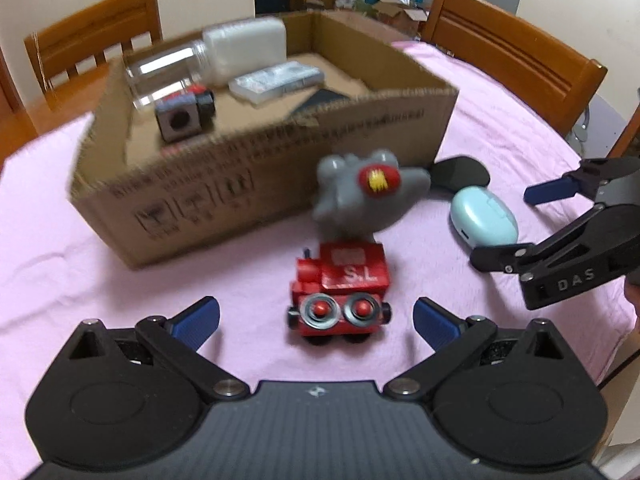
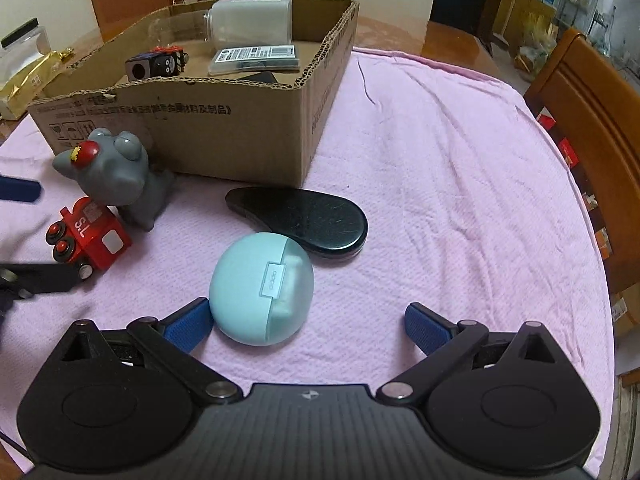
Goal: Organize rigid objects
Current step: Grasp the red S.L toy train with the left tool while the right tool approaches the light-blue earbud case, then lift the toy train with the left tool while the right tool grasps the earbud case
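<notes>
A red toy train (image 1: 340, 292) stands on the pink cloth between the tips of my open left gripper (image 1: 316, 320), untouched. Behind it sits a grey toy figure (image 1: 364, 196) with a red cap. In the right wrist view the train (image 2: 86, 236) and grey figure (image 2: 116, 176) are at left. A light blue earbud case (image 2: 262, 288) lies just ahead of my open right gripper (image 2: 308, 324), close to its left fingertip (image 2: 188, 326). A black flat oval case (image 2: 300, 220) lies behind it. The right gripper (image 1: 532, 224) also shows at right in the left wrist view, beside the blue case (image 1: 482, 220).
An open cardboard box (image 1: 260, 168) stands behind the toys, holding a clear jar (image 1: 168, 72), a white container (image 1: 248, 48), a small cube toy (image 1: 182, 116) and a flat packet (image 1: 276, 80). Wooden chairs (image 1: 516, 56) stand around the table. Gold packaging (image 2: 28, 76) lies left of the box.
</notes>
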`<state>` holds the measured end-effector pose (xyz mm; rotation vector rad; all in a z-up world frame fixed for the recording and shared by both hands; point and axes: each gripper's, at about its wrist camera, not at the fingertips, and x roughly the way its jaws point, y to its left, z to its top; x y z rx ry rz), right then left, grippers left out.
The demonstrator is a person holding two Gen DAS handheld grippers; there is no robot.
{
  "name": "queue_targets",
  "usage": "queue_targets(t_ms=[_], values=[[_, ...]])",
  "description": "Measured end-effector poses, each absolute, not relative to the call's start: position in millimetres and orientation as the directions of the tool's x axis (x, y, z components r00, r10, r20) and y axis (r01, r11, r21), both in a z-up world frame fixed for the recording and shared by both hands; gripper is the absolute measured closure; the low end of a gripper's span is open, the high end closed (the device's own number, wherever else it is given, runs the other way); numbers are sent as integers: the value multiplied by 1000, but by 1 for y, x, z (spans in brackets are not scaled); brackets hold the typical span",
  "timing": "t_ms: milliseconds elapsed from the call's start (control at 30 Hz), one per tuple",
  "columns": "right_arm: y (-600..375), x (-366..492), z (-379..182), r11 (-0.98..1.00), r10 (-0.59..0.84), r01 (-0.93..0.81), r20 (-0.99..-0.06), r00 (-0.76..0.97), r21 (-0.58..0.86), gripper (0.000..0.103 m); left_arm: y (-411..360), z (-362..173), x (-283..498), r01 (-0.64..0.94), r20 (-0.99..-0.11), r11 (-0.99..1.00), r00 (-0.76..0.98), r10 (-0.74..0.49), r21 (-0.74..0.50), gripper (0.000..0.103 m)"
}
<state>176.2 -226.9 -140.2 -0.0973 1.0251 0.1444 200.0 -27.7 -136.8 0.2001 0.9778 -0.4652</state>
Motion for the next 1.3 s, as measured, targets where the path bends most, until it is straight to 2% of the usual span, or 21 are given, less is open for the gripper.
queue_targets(t_ms=[167,400,500,600,667,733,1300], values=[[-229,175,-140,984,82,-177,-851,519,-13,0,-38,-148,196,449,-830,893,498,-249,2,1],[-230,173,-141,980,95,-197,-845,525,-11,0,-45,-146,201,409,-836,912,501,-223,2,1],[-230,172,-141,979,99,-204,-846,524,-11,0,-48,-143,198,426,-826,904,513,-233,10,12],[-231,172,-141,978,103,-210,-847,521,-10,0,-51,-139,197,433,-821,901,514,-246,1,27],[-230,172,-141,978,103,-210,-847,521,-10,0,-53,-136,197,434,-816,901,521,-249,3,47],[-229,173,-140,978,102,-210,-852,513,-9,0,-53,-135,199,436,-815,900,522,-250,4,52],[-176,175,-138,943,183,-332,-850,494,11,0,14,-133,192,296,-832,955,537,-140,31,52]])
